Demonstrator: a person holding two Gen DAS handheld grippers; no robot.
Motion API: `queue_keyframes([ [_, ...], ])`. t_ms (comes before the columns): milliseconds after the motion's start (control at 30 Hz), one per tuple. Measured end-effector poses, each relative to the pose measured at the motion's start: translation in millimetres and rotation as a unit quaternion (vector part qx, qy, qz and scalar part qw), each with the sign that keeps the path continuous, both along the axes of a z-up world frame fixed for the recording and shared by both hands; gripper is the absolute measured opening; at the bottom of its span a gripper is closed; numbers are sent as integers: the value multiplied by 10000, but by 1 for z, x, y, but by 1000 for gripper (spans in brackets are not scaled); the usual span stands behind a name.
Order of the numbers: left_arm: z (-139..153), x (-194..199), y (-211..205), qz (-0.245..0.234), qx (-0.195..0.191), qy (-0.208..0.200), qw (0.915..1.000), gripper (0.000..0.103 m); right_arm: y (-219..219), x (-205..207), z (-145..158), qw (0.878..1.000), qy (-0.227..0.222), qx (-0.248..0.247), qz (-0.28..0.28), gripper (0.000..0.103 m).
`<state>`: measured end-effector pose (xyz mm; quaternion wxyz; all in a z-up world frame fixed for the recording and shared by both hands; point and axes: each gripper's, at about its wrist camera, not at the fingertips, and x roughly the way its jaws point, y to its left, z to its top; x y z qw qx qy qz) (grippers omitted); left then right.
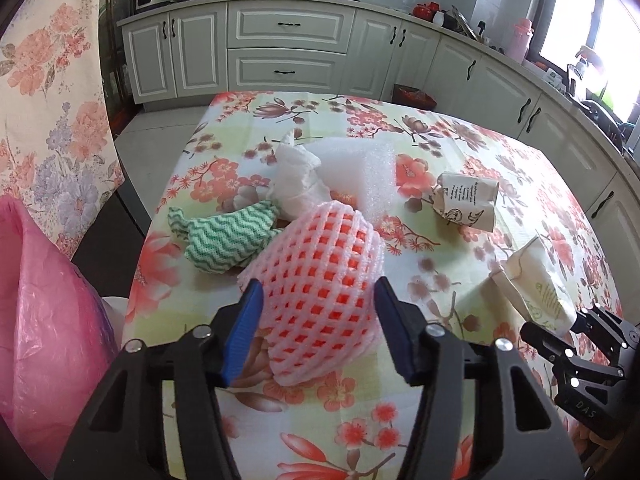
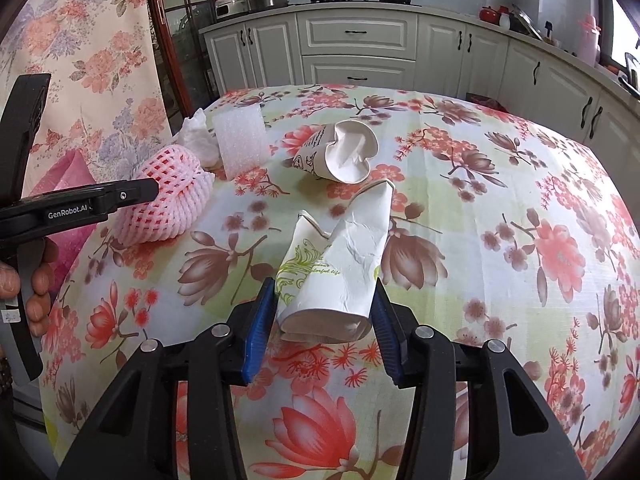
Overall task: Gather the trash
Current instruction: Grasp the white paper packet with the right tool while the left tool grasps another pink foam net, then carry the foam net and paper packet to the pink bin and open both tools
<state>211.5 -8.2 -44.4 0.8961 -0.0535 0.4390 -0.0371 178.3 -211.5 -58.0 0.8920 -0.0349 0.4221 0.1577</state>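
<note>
Starting at the far left of the left wrist view, a pink plastic bag hangs beside the counter, which wears a floral cloth. On the cloth next to it lies a green-and-white zigzag rag, and just behind that a crumpled white tissue leans against a white foam sheet. In the middle, the left gripper has its blue pads pressed on either side of a pink foam fruit net, which bulges between them and rests on the cloth, touching the rag's edge. Further right a crushed paper cup with dark print lies on its side, well apart from the net. At the right edge a flattened paper cup with green print lies with its near end between the fingers of the right gripper.

From the right wrist view, a hand at the left edge holds the left gripper, whose finger tip meets the pink foam fruit net. Behind stand the tissue and foam sheet. In the centre the dark-printed cup shows its dented mouth. Nearest, the right gripper is clamped on the base of the green-printed cup, both blue pads touching its sides.
</note>
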Motion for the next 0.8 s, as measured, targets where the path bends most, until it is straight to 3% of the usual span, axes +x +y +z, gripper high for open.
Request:
queue_keyframes([
  [100,3,-4,-4,-104,79,-37,9999,26,-1,-1,1,10000,-21,15,8,45],
  [800,47,-60,13,-137,-5,-633,9979,24,-3,-19,38,9986,-482,207,-25,45],
])
